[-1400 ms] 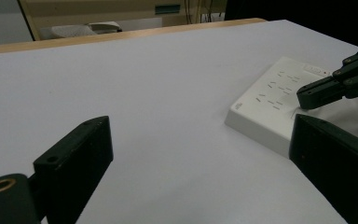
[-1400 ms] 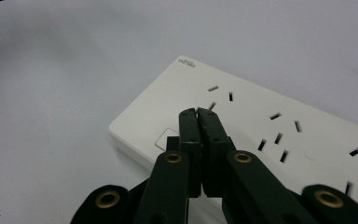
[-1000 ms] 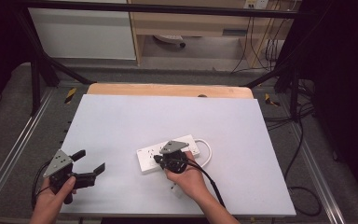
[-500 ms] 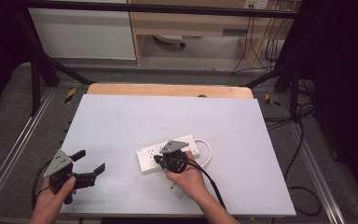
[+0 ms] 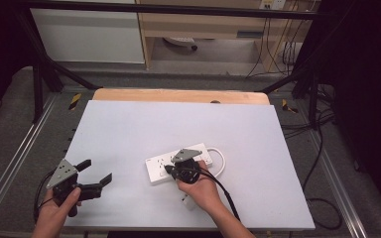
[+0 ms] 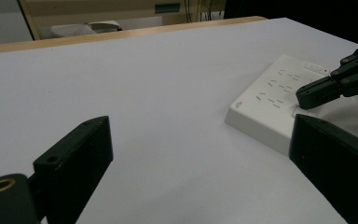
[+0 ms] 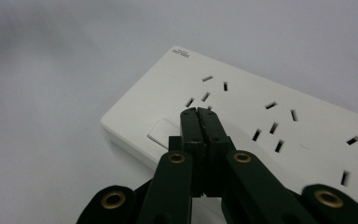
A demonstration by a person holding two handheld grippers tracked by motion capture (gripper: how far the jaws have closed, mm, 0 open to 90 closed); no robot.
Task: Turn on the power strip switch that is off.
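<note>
Surface: white tabletop (image 5: pixel 144 124) with a bare wooden strip (image 5: pixel 178 95) along its far edge; grey floor, metal rails and black frame legs lie around it.
Left hand: the person's left hand (image 5: pixel 54 208) comes in at the near left corner, wrapped around its tool's handle.
Left gripper: left gripper (image 5: pixel 95 172) hangs over the near left part of the table, jaws spread wide apart and empty, pointing right toward the power strip; in the left gripper view (image 6: pixel 200 158) bare white surface lies between the two black jaws.
Right hand: right hand (image 5: pixel 201 191) sits near the middle of the near edge, just behind its tool, with a black cable trailing back toward the person.
Right gripper: right gripper (image 7: pixel 199 114) has its jaws pressed together with nothing between them; the joined tips rest over the strip's top face, just beside a flat switch (image 7: pixel 162 132) near that end; whether they touch it I cannot tell.
Power strip: white power strip (image 5: pixel 161 163) lies flat, near the table's centre, slightly angled, well apart from the left tool.
Cord: white cord (image 5: pixel 220 161) loops off the strip's right end.
Far background: pale wooden furniture (image 5: pixel 198 25) and dangling cables (image 5: pixel 278 44) stand beyond the table.
</note>
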